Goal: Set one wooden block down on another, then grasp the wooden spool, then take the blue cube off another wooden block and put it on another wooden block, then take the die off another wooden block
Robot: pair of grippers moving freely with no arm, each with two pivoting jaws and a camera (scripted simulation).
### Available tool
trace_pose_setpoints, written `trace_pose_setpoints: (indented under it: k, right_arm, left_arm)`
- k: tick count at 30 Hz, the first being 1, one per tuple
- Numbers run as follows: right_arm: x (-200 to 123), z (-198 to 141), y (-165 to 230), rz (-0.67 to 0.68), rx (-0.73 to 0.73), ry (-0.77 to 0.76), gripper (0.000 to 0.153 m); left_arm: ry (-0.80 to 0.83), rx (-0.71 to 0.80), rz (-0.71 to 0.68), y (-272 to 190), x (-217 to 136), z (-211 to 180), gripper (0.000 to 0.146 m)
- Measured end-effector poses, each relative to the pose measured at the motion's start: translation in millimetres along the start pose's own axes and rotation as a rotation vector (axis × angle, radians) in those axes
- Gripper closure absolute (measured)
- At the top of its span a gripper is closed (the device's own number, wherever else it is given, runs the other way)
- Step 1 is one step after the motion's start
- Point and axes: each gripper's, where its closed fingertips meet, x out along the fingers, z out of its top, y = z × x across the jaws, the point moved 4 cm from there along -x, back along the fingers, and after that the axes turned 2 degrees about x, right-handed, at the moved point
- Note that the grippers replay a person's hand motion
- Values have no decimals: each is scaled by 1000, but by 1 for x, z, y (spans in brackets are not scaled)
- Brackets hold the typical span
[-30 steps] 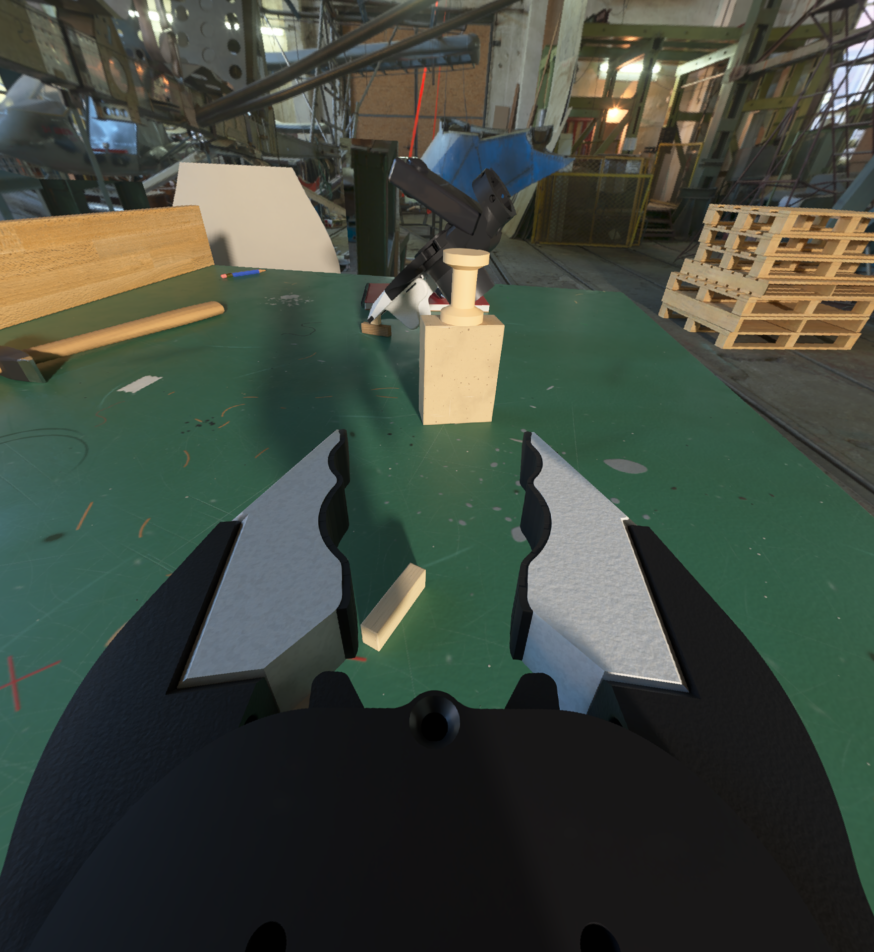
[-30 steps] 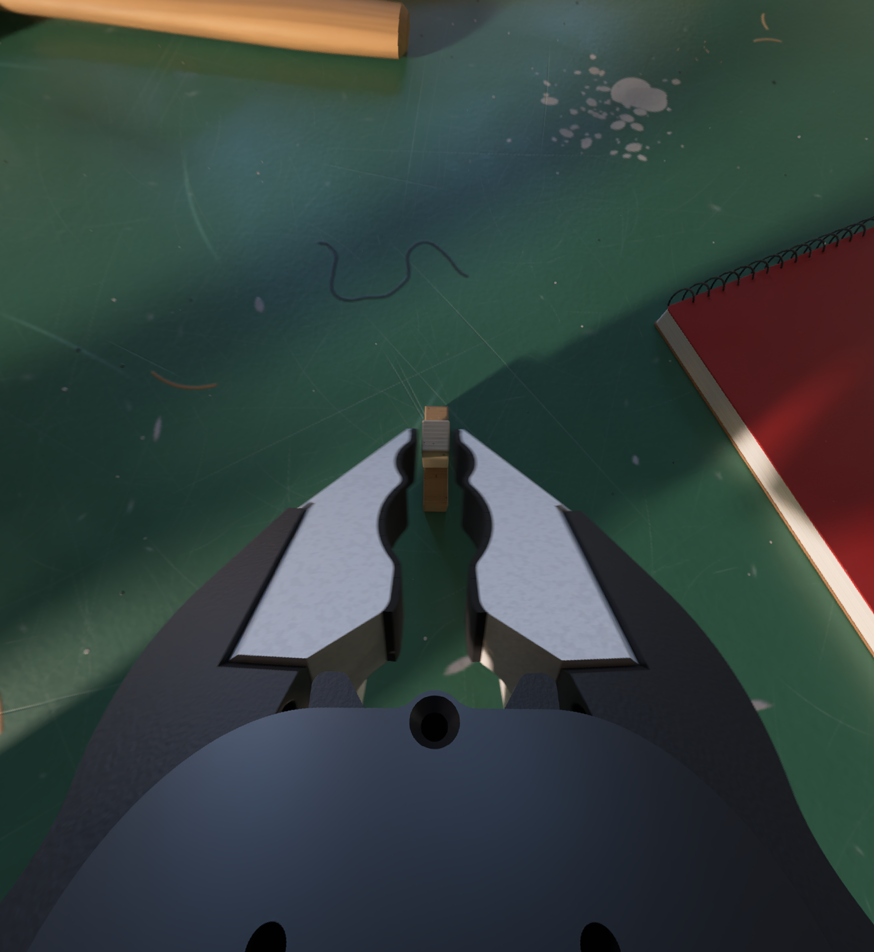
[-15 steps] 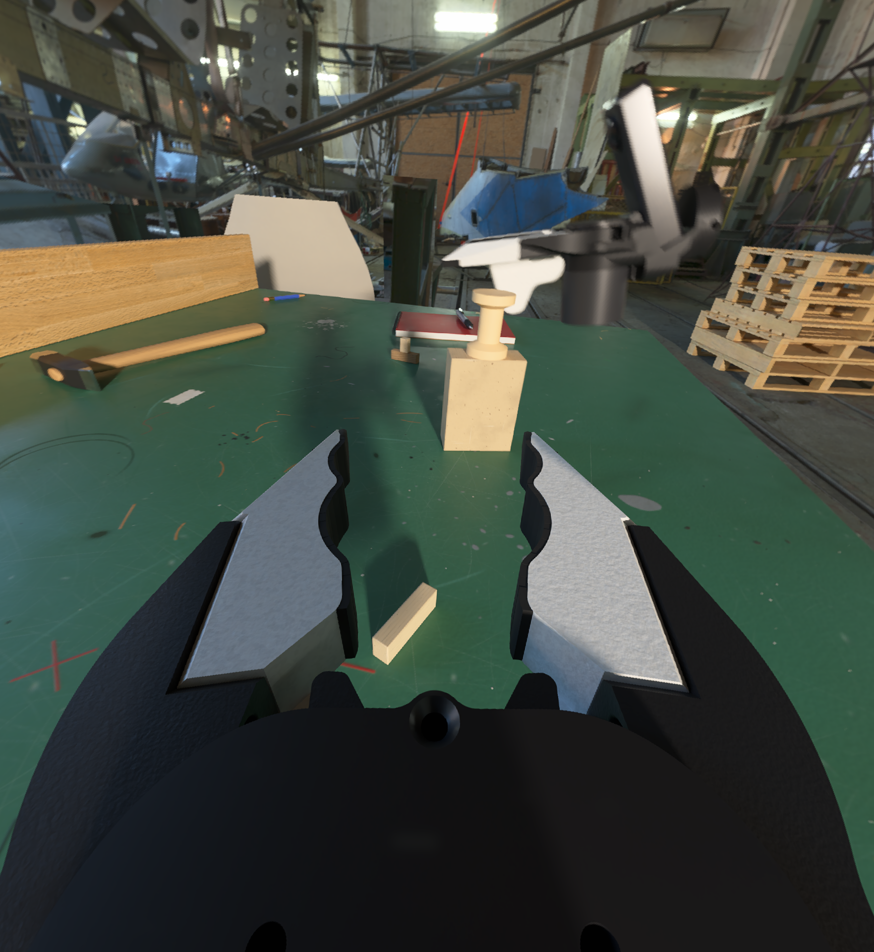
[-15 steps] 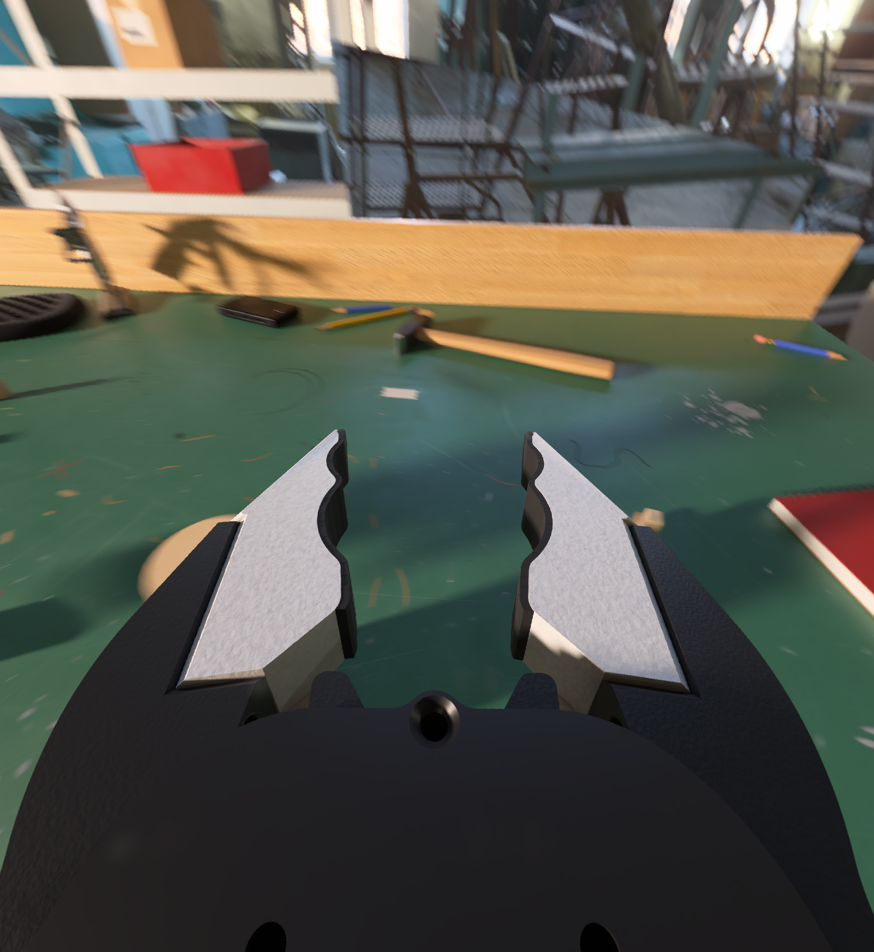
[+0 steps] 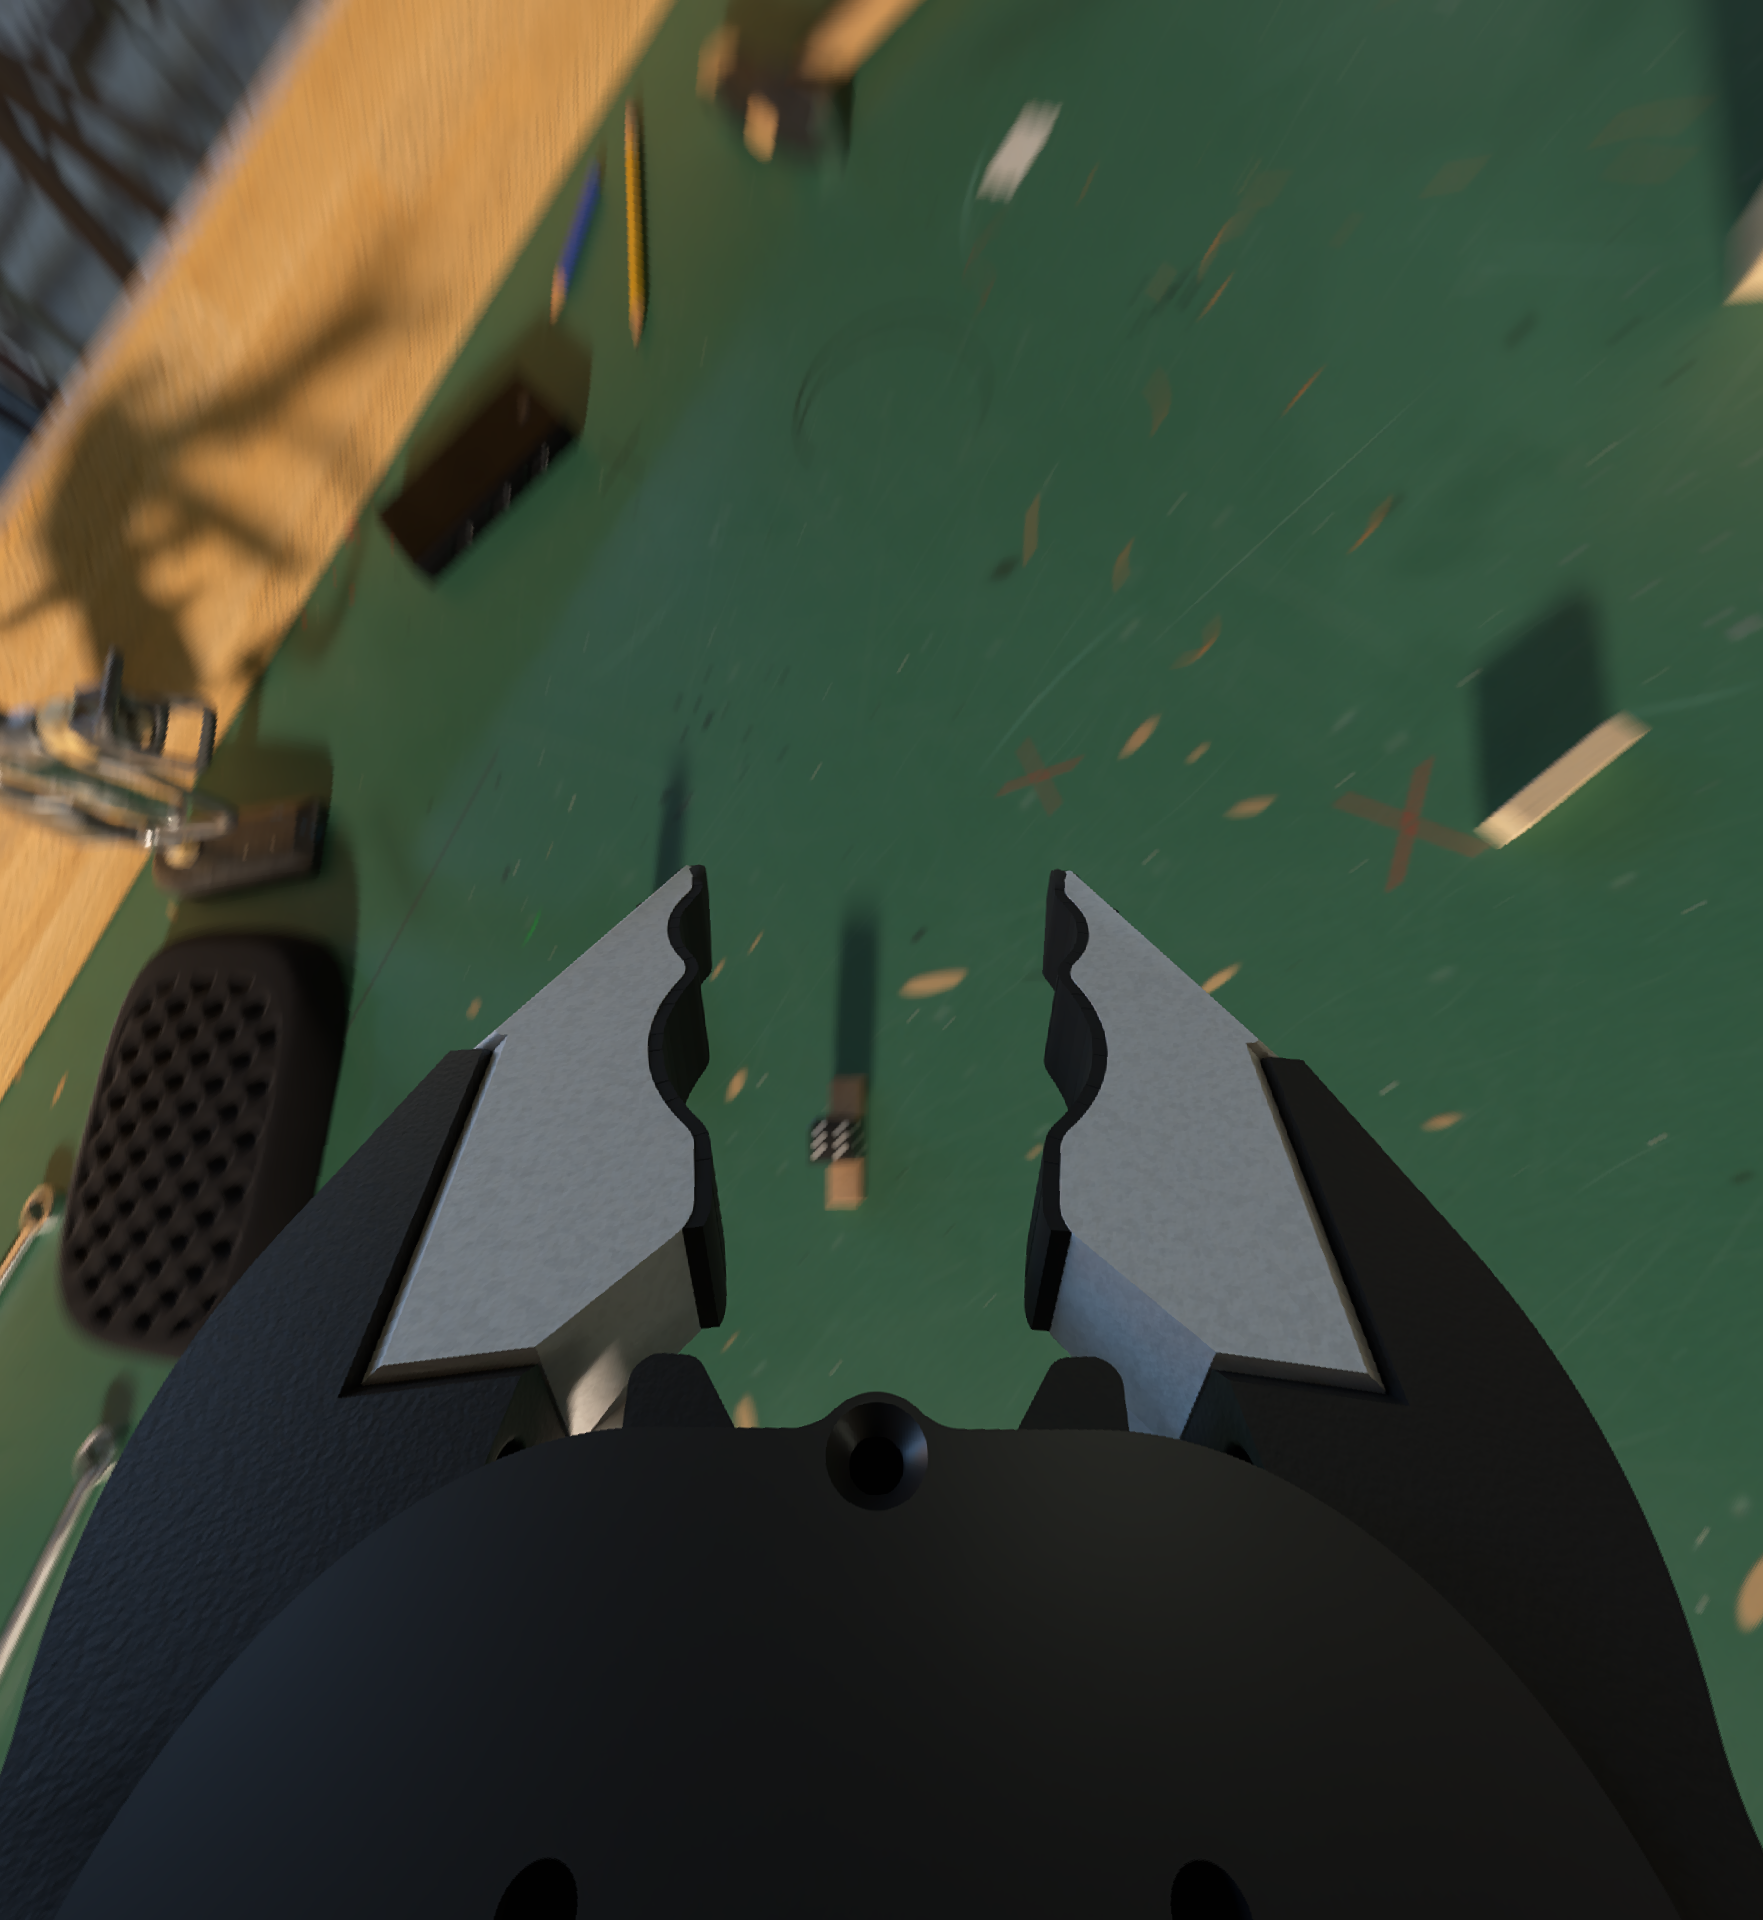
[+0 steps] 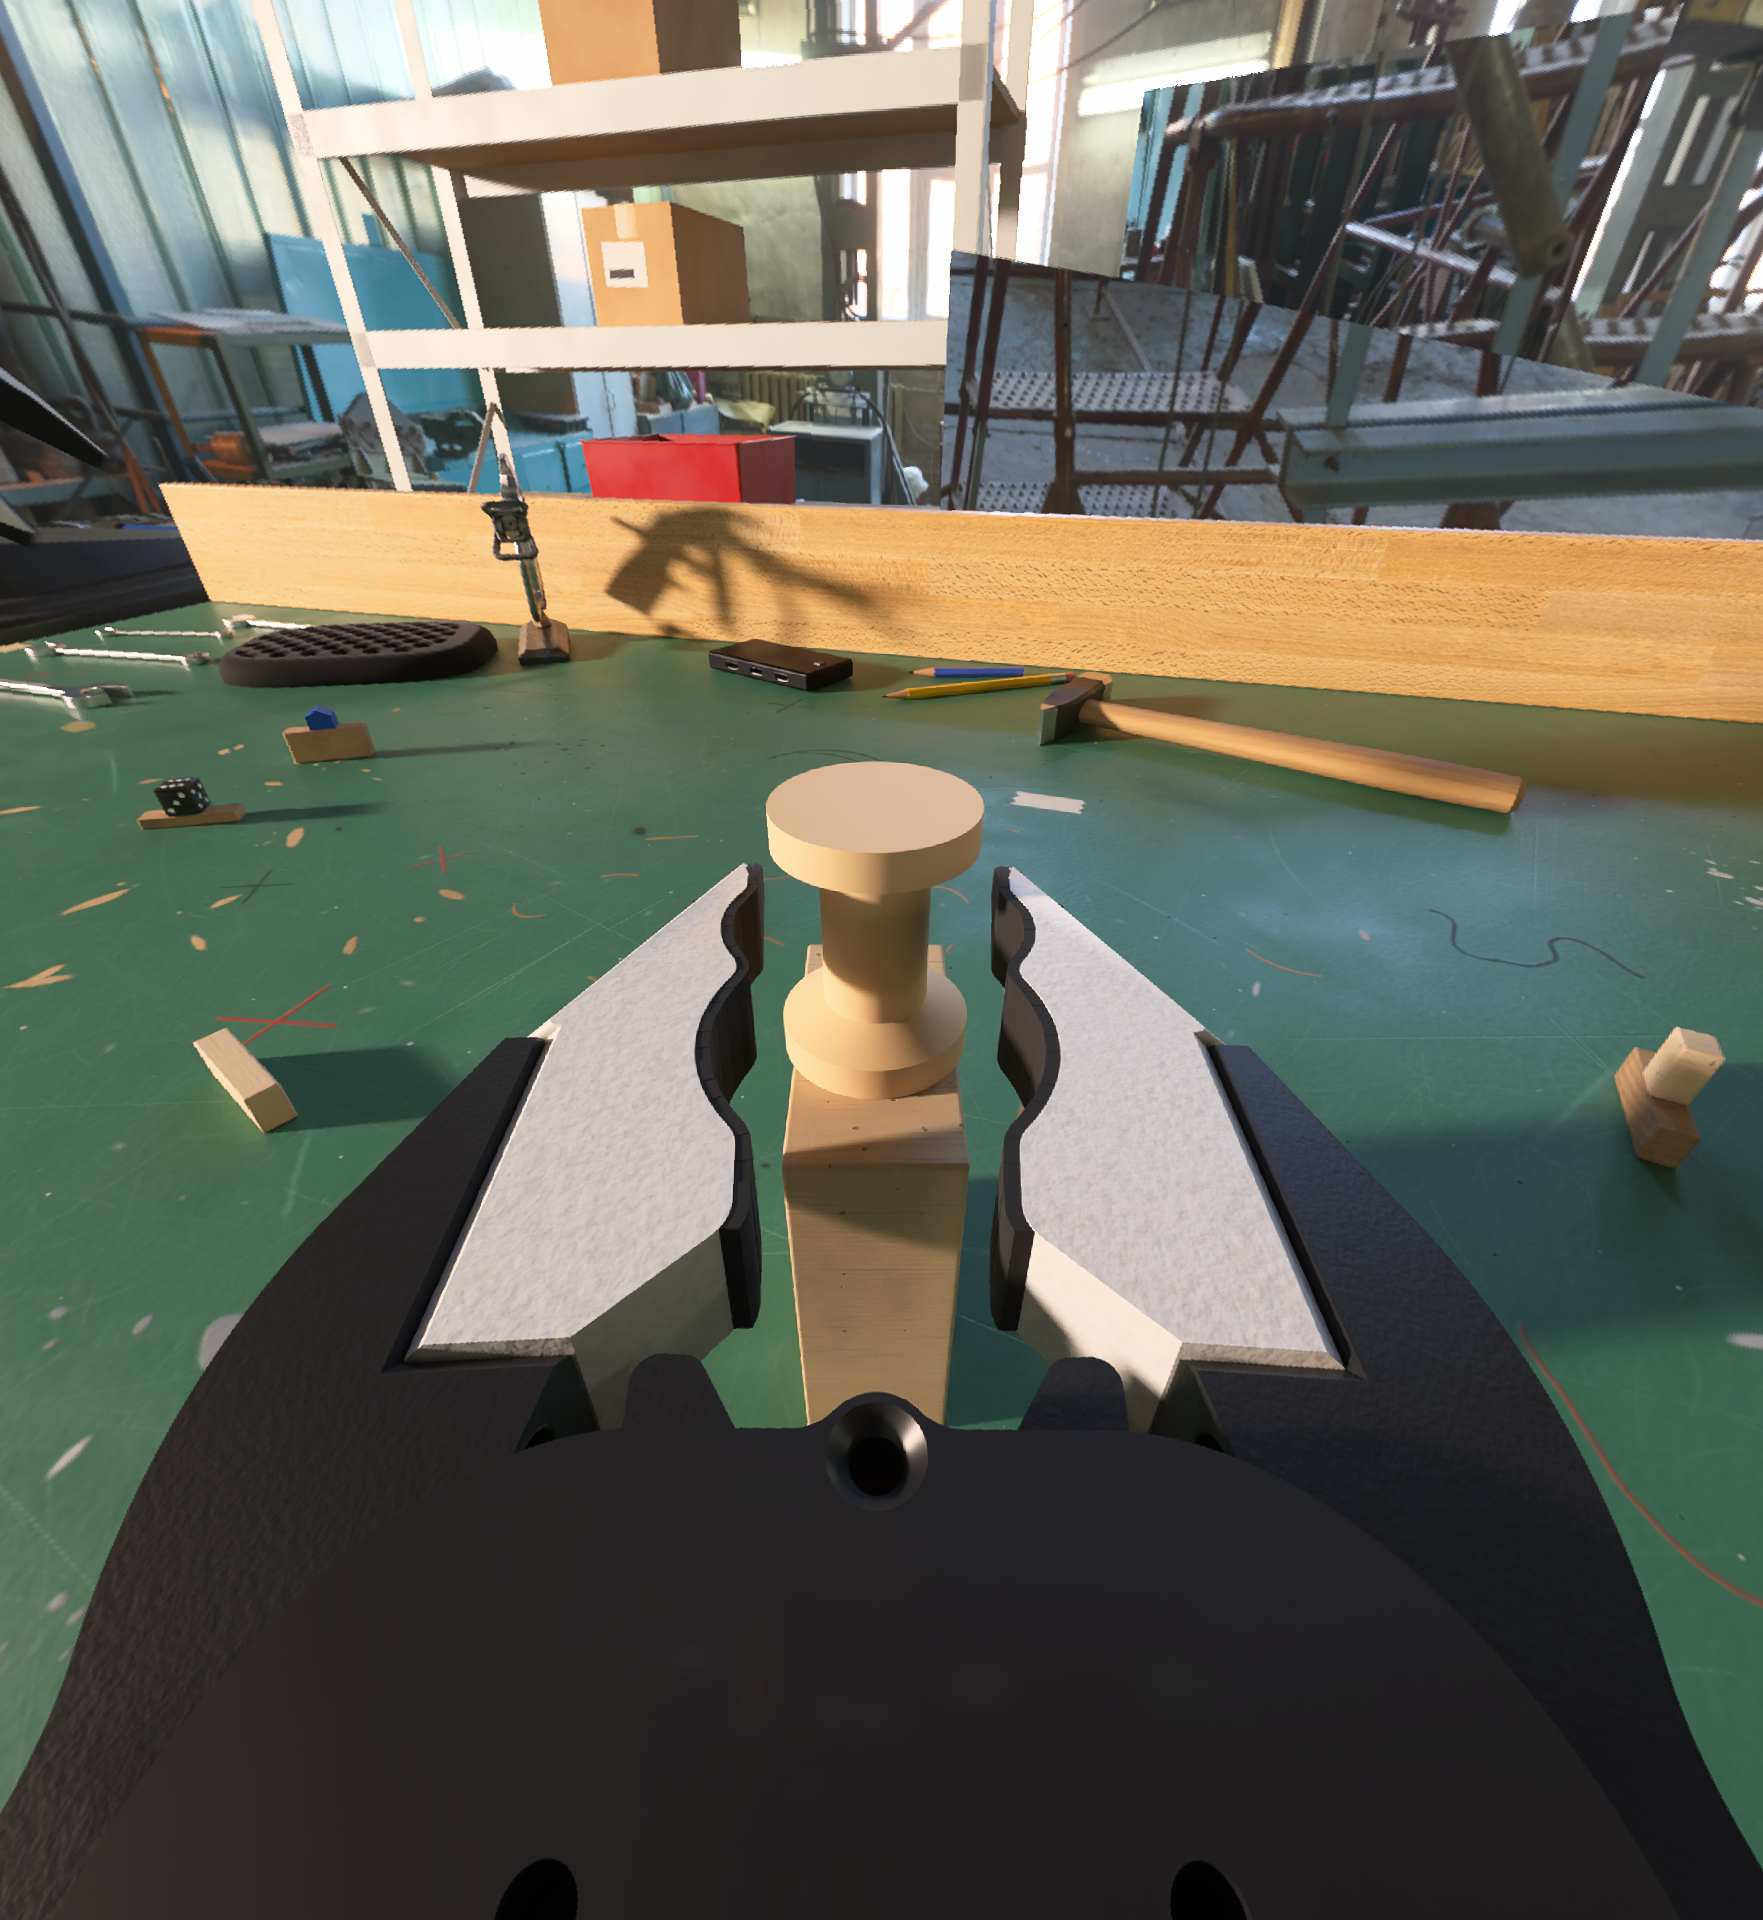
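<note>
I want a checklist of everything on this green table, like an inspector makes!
Surface: green table, scratched, paint-flecked.
Job's things: wooden spool upright on tall block; blue cube on a block; die on a flat block; pale block stacked on another; loose block.
Clutter: hammer, pencils, wrenches, black perforated pad, small black box.
Grippers: right claw open around the spool, not touching; left claw open, above the die.
Cables: nothing seen.
Surroundings: plank, shelves.
</note>
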Motion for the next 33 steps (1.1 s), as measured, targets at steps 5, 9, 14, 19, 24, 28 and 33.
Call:
trace_pose_setpoints:
  k: [5,9,14,19,24,28,33]
  right_arm:
    - [-1,-4,0,8,8,-1,122]
    - [-2,-5,0,13,12,-5,132]
    - [-2,-5,-1,20,19,-3,132]
    - [-1,-5,-1,20,21,0,132]
    - [-1,-5,-1,20,24,0,132]
    - [-2,-5,-2,18,32,-5,132]
    - [-2,-5,-3,19,37,-2,132]
  left_arm:
    - [333,-79,-68,58,35,-38,89]
    - [518,-116,-102,84,65,-66,96]
    - [647,-140,-145,103,90,-87,108]
    - [714,-166,-191,108,107,-96,112]
    - [749,-183,-208,109,120,-102,118]
    - [775,-190,-230,107,124,-107,132]
    - [764,-154,-217,105,116,-99,137]
